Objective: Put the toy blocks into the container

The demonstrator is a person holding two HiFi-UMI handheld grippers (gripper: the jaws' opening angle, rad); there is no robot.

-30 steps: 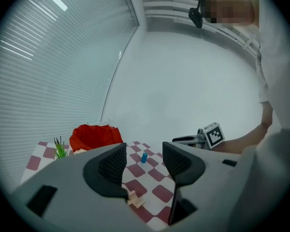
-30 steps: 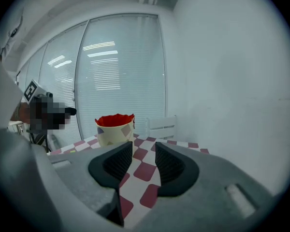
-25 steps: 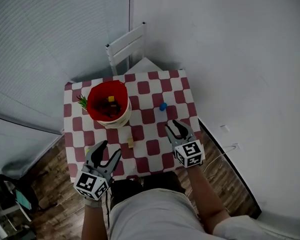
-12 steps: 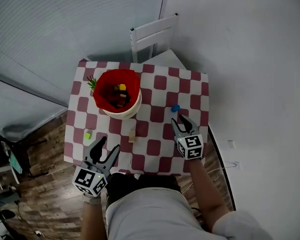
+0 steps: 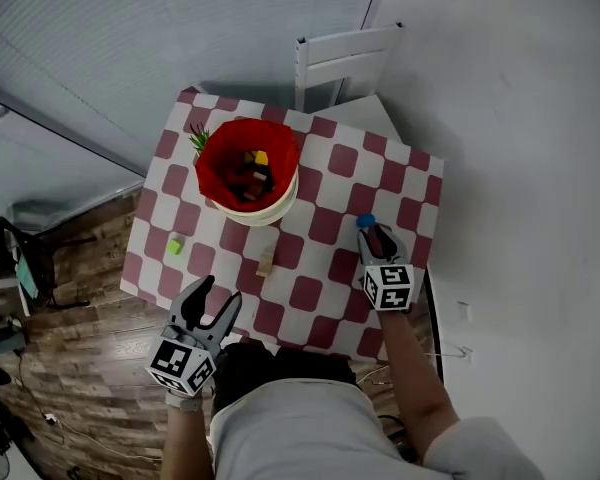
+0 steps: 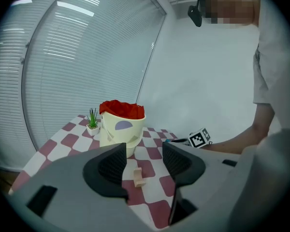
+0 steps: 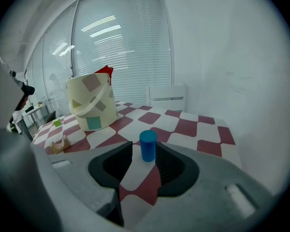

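Lining up on the blue cylinder [image 7: 148, 145]: it stands upright just past the tips of the right gripper [image 7: 144, 159], whose jaws are spread wide and empty. The table [image 5: 417, 230] edge is close on that side. The left gripper [image 6: 144, 161] is also wide open, farther off, facing the tan block [image 6: 138, 177]. The container [image 5: 270, 211] sits off to the left.

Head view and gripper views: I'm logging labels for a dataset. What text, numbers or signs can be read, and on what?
No words, brands or numbers are readable anywhere.
Cubes on left gripper and right gripper: black-and-white square markers, no letters.
Bucket: plain coloured patches, no print.
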